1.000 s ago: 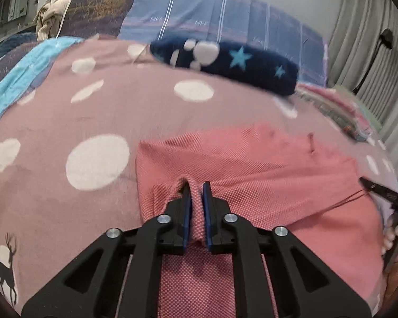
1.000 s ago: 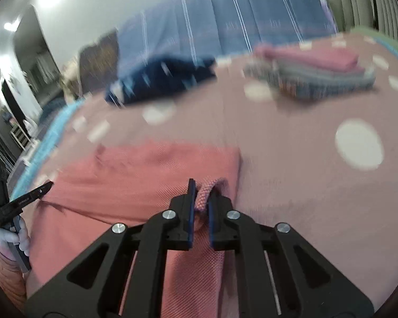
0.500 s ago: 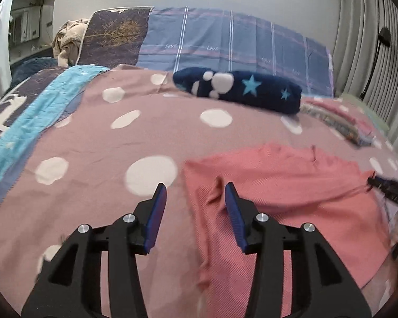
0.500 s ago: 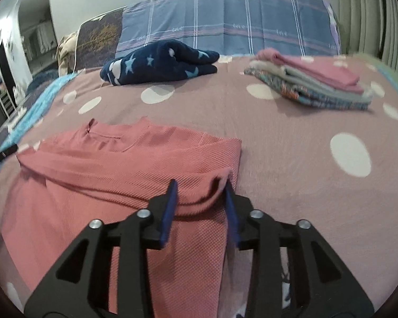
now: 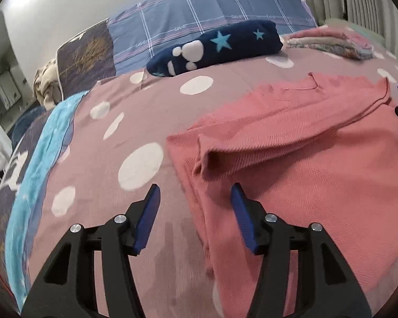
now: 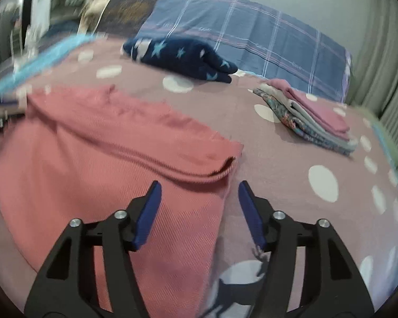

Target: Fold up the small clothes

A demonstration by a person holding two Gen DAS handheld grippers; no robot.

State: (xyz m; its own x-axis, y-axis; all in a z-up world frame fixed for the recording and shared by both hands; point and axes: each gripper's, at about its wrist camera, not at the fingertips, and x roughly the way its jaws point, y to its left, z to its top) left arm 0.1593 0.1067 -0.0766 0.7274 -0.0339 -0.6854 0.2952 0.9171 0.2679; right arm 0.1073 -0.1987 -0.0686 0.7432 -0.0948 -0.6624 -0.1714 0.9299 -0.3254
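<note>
Pink top [image 5: 291, 164] lies spread on the dotted bedspread [image 5: 135, 122] in the left wrist view, one sleeve folded across its body, while the left tool [image 5: 195, 198] hangs over the top's left edge with its jaws opening and pressing on nothing, and a navy star-print bundle [image 5: 225, 45] sits beyond the top near the pillows. From the right wrist view the top [image 6: 93, 159] shows its other sleeve folded in, the right tool [image 6: 197, 194] stands over the top's right edge with jaws opening and free of the cloth, and a stack of folded clothes [image 6: 304, 114] rests beyond the top to the right.

Small white words are woven into the plaid pillow [image 5: 225, 8]. They are too small and blurred to be read.
</note>
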